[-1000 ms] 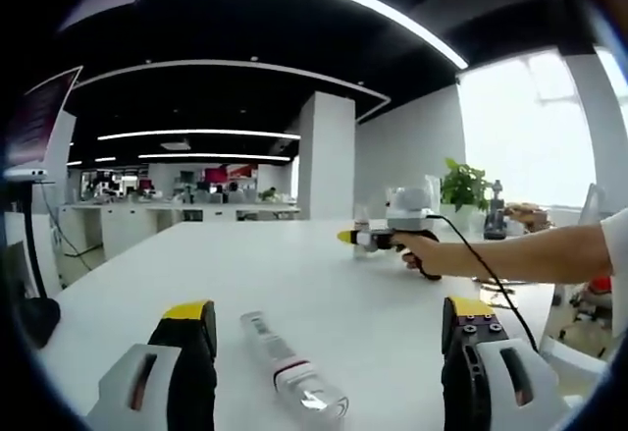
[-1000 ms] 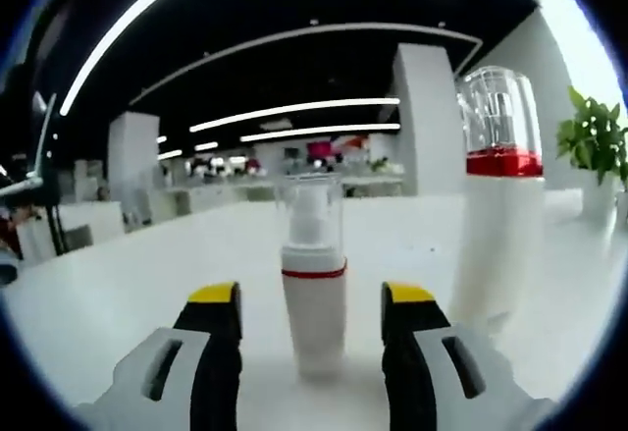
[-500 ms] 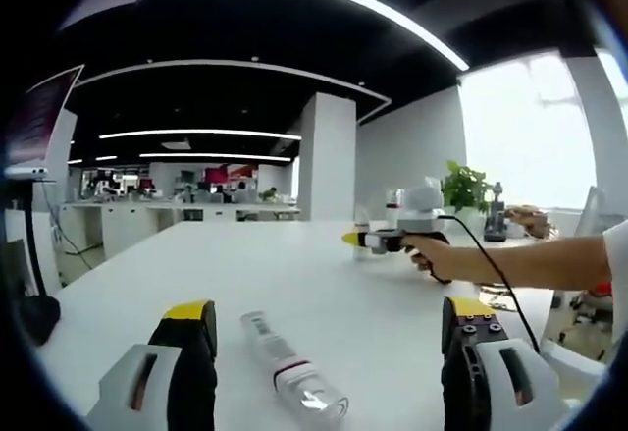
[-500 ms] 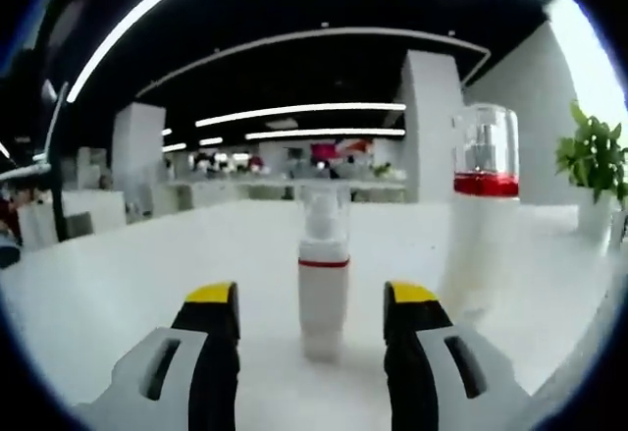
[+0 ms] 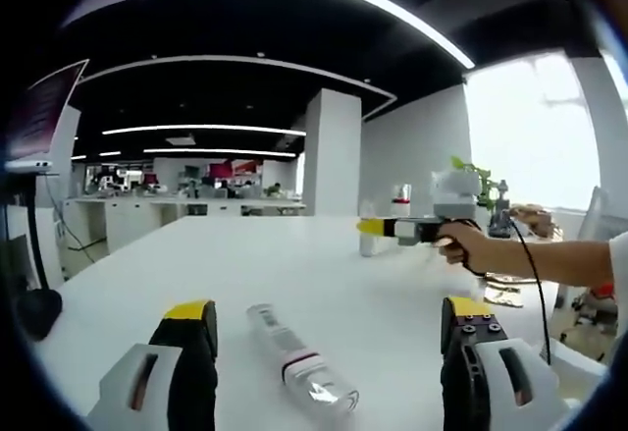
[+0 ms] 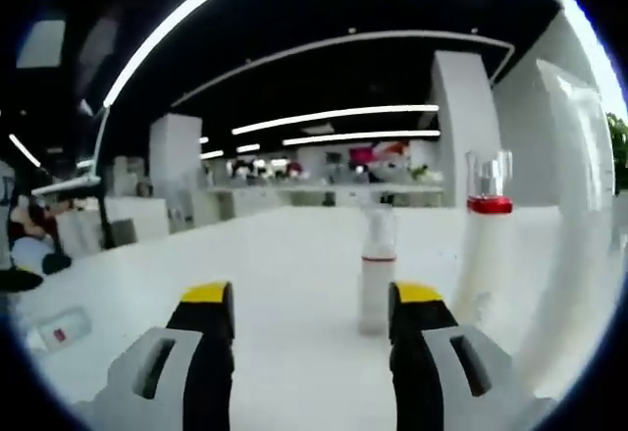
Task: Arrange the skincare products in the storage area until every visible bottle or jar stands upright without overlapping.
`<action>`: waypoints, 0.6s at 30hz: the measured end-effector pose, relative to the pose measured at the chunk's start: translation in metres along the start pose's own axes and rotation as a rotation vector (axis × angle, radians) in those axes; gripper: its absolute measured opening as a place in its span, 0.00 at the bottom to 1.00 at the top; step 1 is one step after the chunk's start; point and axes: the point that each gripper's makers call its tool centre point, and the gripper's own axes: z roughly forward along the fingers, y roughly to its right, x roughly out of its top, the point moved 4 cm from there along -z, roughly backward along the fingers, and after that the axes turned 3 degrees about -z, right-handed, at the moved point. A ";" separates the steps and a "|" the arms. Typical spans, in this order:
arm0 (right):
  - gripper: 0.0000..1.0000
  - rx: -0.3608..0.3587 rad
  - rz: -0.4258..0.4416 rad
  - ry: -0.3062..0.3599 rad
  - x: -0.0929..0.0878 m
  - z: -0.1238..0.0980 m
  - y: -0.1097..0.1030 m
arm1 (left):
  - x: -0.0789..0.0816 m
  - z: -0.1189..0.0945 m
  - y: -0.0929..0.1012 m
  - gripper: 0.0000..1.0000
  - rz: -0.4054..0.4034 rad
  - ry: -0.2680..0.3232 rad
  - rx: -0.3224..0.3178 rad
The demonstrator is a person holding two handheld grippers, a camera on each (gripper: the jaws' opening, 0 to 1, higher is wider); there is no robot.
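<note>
A clear bottle (image 5: 299, 367) with a red band lies on its side on the white table (image 5: 196, 264), between the wide-apart jaws of my open left gripper (image 5: 329, 311). Farther off, a hand holds my right gripper (image 5: 373, 226) above the table next to a small upright bottle (image 5: 368, 242). In the right gripper view, my right gripper (image 6: 310, 296) stands open with nothing in it. Beyond it stand a small red-banded bottle (image 6: 377, 269) and a taller red-banded bottle (image 6: 485, 254). A large blurred bottle (image 6: 579, 254) looms close at the right. Another bottle (image 6: 57, 331) lies flat at far left.
A potted plant (image 5: 471, 171) and small items stand at the table's far right edge. A cable (image 5: 525, 264) trails from the right gripper. A dark object (image 5: 39, 311) sits at the left edge. Open-plan office desks lie behind.
My right gripper has drawn back from the small red-banded bottle, which now looks smaller and sits right of centre. In the left gripper view it has moved right. The lying bottle has not moved.
</note>
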 end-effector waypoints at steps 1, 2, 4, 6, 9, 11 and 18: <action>0.75 0.006 0.001 0.002 0.001 -0.001 -0.001 | 0.000 0.000 0.000 0.98 0.001 -0.002 0.000; 0.80 0.012 0.003 0.004 0.001 -0.002 -0.003 | -0.001 0.000 0.000 0.97 0.001 -0.003 0.000; 0.90 0.077 0.034 -0.011 0.002 -0.006 -0.014 | -0.002 0.001 0.000 0.97 0.006 -0.012 0.001; 0.95 0.116 0.057 -0.011 0.003 -0.019 -0.025 | -0.004 0.001 0.000 0.97 0.012 -0.022 0.004; 1.00 0.171 0.006 -0.011 0.004 -0.038 -0.040 | -0.010 0.002 -0.002 0.96 0.024 -0.063 0.011; 1.00 0.185 -0.009 0.001 0.006 -0.043 -0.041 | -0.013 0.002 -0.003 0.95 0.035 -0.079 0.017; 1.00 0.283 0.064 0.086 0.026 -0.087 -0.058 | -0.020 -0.001 -0.011 0.89 0.098 -0.149 0.073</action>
